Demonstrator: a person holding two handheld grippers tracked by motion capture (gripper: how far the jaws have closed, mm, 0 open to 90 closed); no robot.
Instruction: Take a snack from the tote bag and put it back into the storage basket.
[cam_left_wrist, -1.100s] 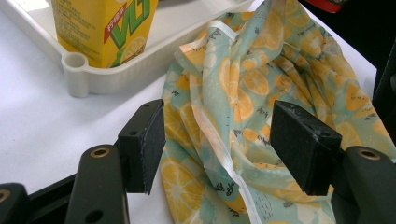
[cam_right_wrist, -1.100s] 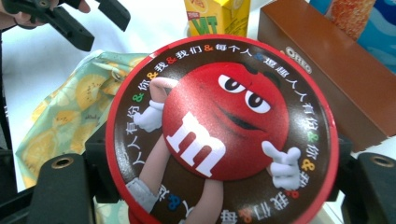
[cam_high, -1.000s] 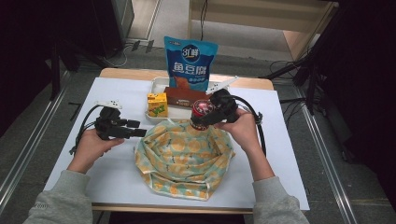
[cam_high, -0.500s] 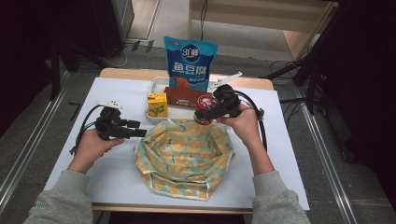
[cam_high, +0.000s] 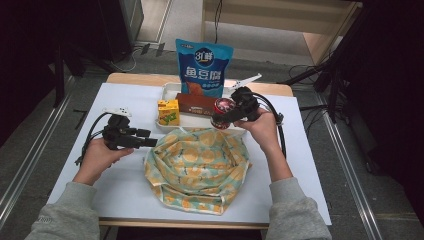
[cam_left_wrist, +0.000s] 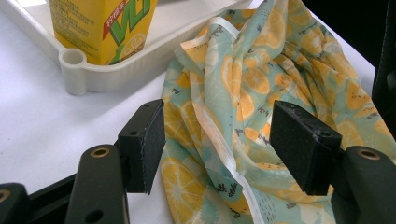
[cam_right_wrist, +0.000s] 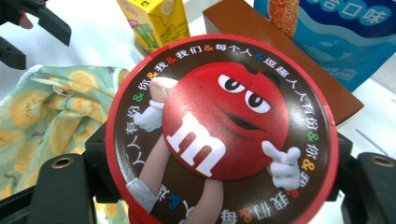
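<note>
Glossy printed tub lid (cam_right_wrist: 219, 135); soft cloth bag (cam_high: 200, 165); smooth white plastic tray (cam_left_wrist: 88, 74).

Bare table (cam_high: 120, 195) left of bag (cam_high: 197, 167)

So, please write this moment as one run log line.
right gripper: shut on M&M tub | over bag rim | left gripper: open at bag edge

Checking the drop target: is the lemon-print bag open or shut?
Open. In the high view the bag has its rim spread wide, mouth facing up; the left gripper has open fingers straddling that rim.
</note>
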